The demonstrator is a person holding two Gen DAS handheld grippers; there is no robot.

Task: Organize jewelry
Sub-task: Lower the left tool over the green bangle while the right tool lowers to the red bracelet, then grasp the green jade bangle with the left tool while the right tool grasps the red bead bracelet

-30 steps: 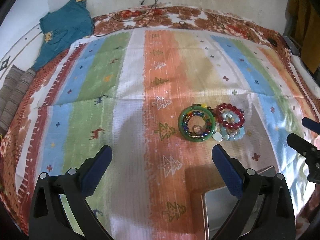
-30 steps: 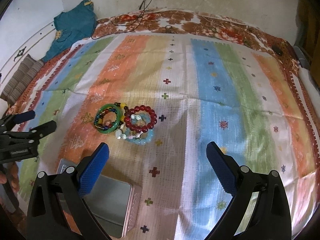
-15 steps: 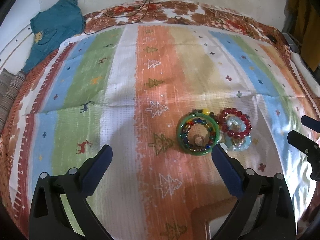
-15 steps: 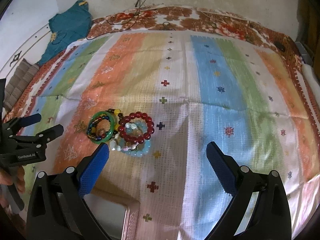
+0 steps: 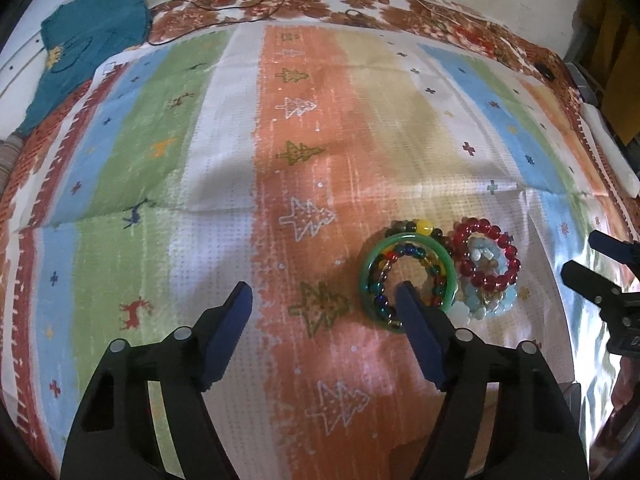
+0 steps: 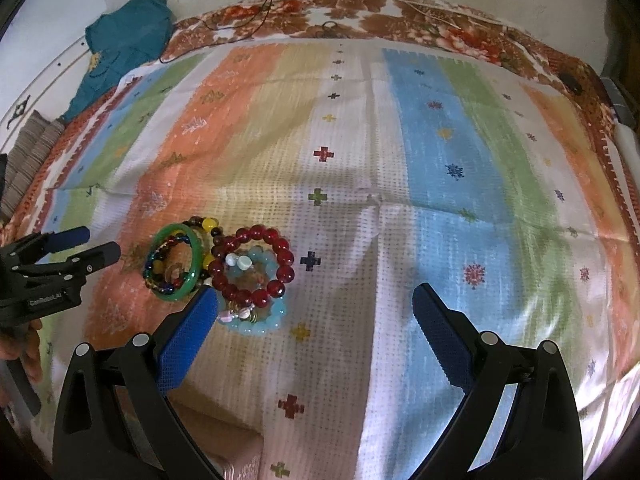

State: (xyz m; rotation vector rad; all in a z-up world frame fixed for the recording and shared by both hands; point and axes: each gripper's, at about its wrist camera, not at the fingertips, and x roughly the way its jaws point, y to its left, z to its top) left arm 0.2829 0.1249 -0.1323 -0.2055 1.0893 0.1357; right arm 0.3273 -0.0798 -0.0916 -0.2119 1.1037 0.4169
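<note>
Left gripper (image 5: 324,292) is angled steeply down over the striped cloth (image 5: 224,152), its jaws have just been narrowing but they're not on anything yet. Its right fingertip sits inside the green bangle (image 5: 407,240), so I'd guess it's lining up to pinch that rim. Bangle has a multicoloured bead bracelet (image 5: 416,250) nested inside it, and the red bead bracelet (image 5: 486,254) lies touching it on the right, stacked on pale blue beads (image 6: 276,320). Right gripper (image 6: 314,304) tilts down too, spread wide and empty, left fingertip at the pile's near edge.
</note>
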